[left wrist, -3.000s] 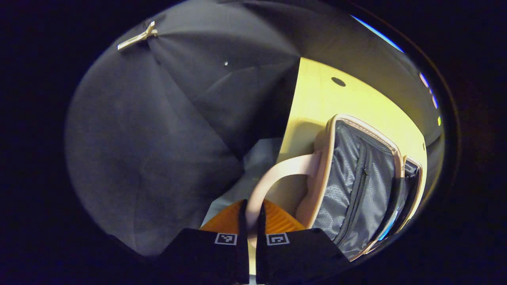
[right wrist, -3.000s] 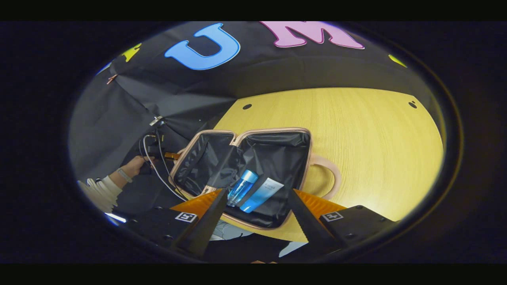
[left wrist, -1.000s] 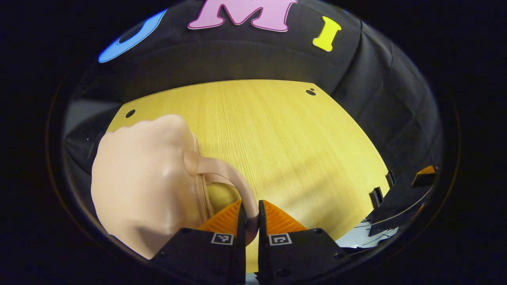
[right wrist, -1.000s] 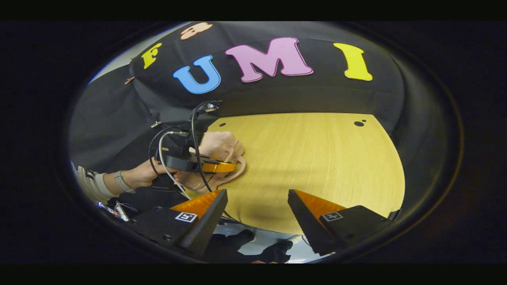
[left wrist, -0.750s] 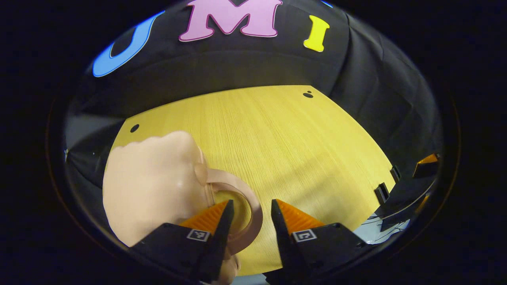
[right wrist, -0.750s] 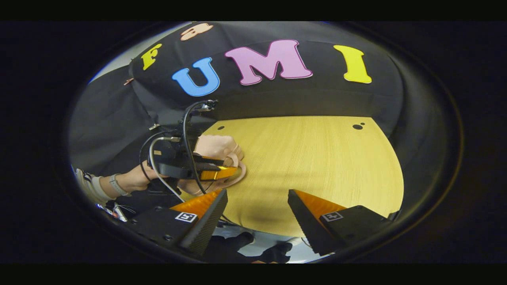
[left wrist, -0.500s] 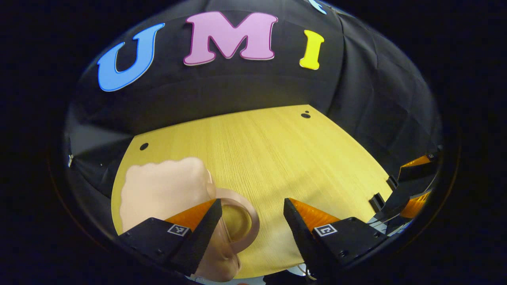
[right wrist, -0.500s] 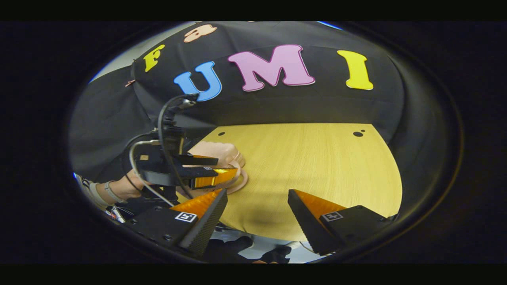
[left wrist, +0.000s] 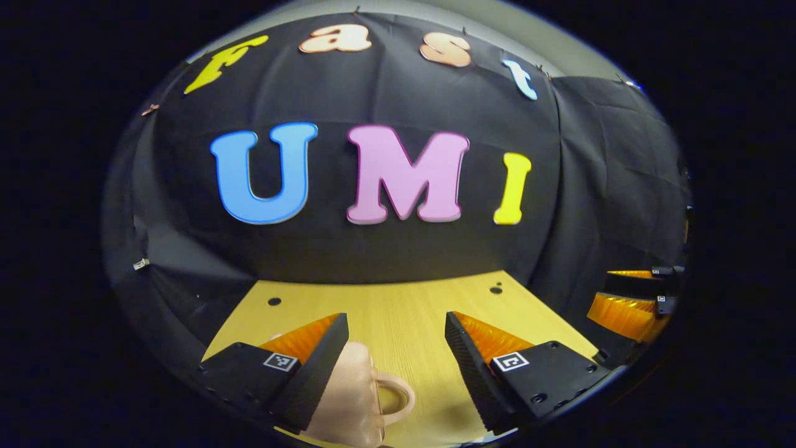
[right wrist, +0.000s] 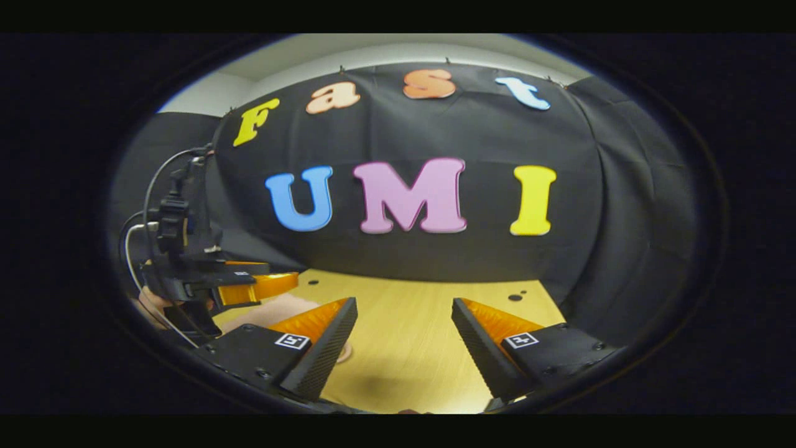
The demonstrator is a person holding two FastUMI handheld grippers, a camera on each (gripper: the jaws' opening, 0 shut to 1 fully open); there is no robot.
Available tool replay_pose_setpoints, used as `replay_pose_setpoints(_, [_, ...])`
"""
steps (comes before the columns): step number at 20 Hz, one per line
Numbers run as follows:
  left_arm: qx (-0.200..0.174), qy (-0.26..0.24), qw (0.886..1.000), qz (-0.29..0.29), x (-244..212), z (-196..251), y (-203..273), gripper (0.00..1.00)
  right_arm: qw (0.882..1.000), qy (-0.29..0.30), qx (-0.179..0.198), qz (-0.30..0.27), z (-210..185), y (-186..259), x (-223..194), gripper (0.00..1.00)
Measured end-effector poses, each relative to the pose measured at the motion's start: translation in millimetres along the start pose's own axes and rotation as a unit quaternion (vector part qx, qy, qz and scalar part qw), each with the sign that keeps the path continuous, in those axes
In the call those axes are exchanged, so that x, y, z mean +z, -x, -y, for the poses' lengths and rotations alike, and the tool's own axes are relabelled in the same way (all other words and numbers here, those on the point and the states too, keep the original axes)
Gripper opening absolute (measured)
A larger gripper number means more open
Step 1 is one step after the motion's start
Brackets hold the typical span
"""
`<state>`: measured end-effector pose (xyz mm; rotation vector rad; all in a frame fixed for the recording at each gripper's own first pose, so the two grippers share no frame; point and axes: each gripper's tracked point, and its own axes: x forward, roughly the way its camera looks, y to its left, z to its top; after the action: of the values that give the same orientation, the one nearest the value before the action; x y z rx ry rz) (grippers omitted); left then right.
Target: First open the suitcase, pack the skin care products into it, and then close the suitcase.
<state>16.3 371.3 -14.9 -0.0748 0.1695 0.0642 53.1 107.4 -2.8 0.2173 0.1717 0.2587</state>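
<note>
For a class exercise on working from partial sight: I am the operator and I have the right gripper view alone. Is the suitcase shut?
Observer: Yes. The left gripper view shows the suitcase shut, lying on the table.
Operator: Is the left gripper holding it?
Observer: No. The left gripper is open, with nothing pressed between its fingers.
Operator: Where is the handle?
Observer: The handle sticks out from the suitcase's side, free, below the gap between those fingers.

Bare table (left wrist: 423,317) ahead; closed suitcase (left wrist: 348,398) blocks its near-left corner
</note>
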Motion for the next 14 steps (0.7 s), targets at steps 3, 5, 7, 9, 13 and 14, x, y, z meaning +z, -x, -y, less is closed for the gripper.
replay_pose_setpoints(3, [0.032, -0.005, 0.997, 0.069, 43, -17, 27, 0.97, 0.997, 0.021, -0.029, 0.066, 8, 6, 42, 0.97])
replay_pose_setpoints(5, [0.051, -0.018, 0.995, 0.083, 54, -26, 35, 0.97, 0.995, 0.026, -0.037, 0.091, 5, 12, 58, 0.97])
replay_pose_setpoints(7, [0.057, -0.026, 0.994, 0.091, 56, -21, 33, 0.97, 0.992, 0.038, -0.035, 0.115, -2, 14, 74, 1.0])
replay_pose_setpoints(9, [0.052, -0.022, 0.994, 0.095, 56, -20, 33, 0.97, 0.99, 0.056, -0.034, 0.128, -6, 16, 81, 0.97])
replay_pose_setpoints(13, [0.045, -0.025, 0.995, 0.091, 56, -21, 35, 0.97, 0.987, 0.07, -0.02, 0.14, -18, 24, 90, 0.96])
replay_pose_setpoints(14, [0.042, -0.025, 0.994, 0.094, 58, -21, 37, 0.98, 0.987, 0.073, -0.021, 0.143, -18, 27, 93, 0.96])
